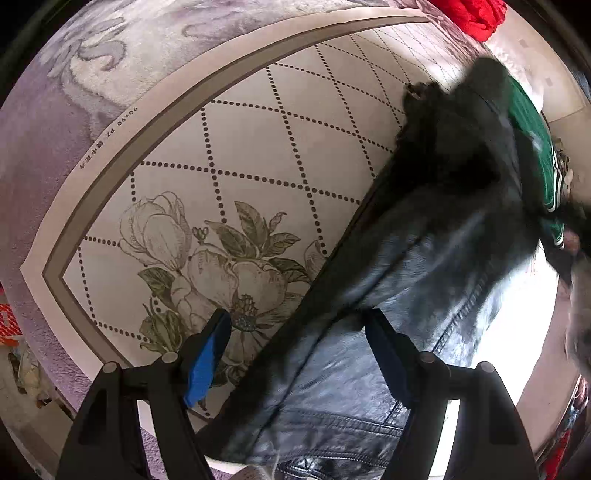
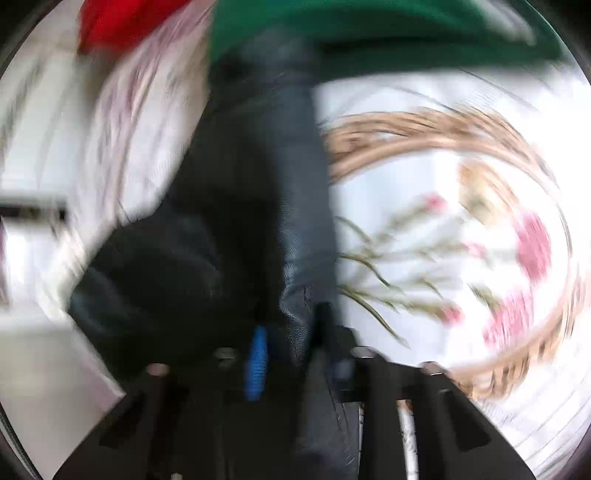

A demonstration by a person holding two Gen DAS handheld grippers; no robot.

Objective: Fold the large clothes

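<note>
A black leather jacket (image 1: pixel 417 266) with a furry dark collar (image 1: pixel 454 147) lies stretched across a cream mat (image 1: pixel 258 147) printed with dotted diamonds and a flower. My left gripper (image 1: pixel 299 350) hovers over the jacket's lower part, open, its blue-padded fingers (image 1: pixel 205 358) standing wide to either side of the leather without pressing it. The right wrist view is badly blurred. There my right gripper (image 2: pixel 293 347) is shut on a narrow fold of the black leather jacket (image 2: pixel 295 229), which runs up and away from the pads.
A green garment (image 1: pixel 532 147) with white stripes lies past the jacket at the right, also seen as green garment (image 2: pixel 351 29). A red cloth (image 1: pixel 469 14) sits at the far edge. Purple plush bedding (image 1: pixel 55 155) surrounds the mat. A white cloth with pink flowers (image 2: pixel 480 240) lies to the right.
</note>
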